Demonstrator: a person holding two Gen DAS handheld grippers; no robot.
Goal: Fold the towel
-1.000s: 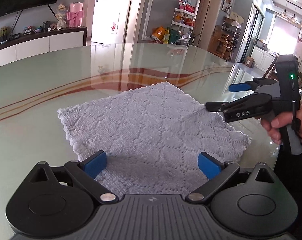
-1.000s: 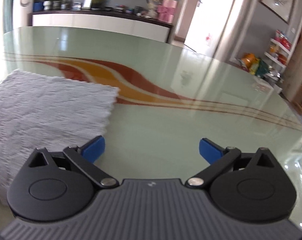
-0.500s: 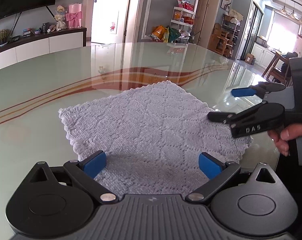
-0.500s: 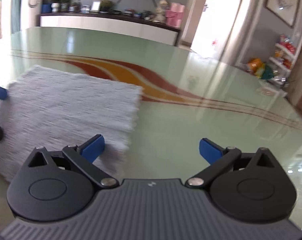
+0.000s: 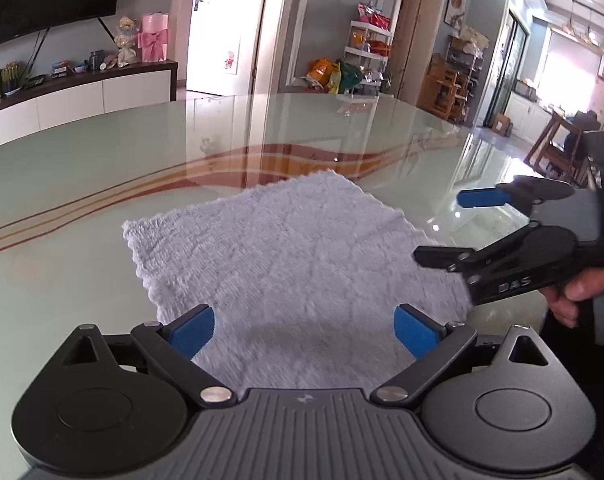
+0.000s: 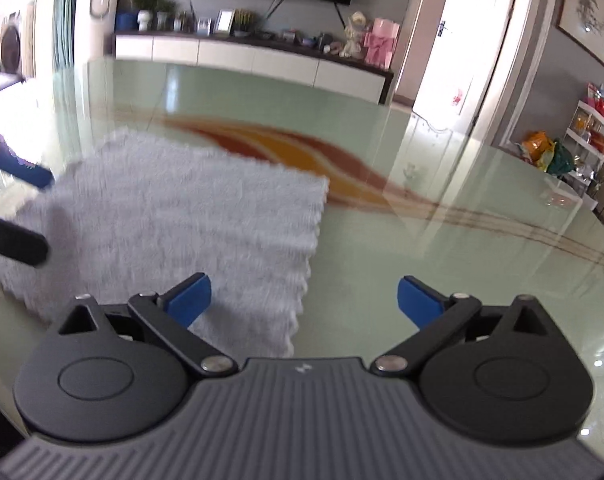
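Glass under the towel [image 5: 298, 256] is slick, so a shallow pinch could drag the cloth instead of lifting an edge (my guess). Left gripper [image 5: 304, 330], jaws wide, straddles the near edge; right gripper [image 6: 304, 298], also wide, straddles its right edge on the table [image 6: 442, 248].

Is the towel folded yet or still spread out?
Spread out: the towel lies flat in one layer on the table, corners showing.
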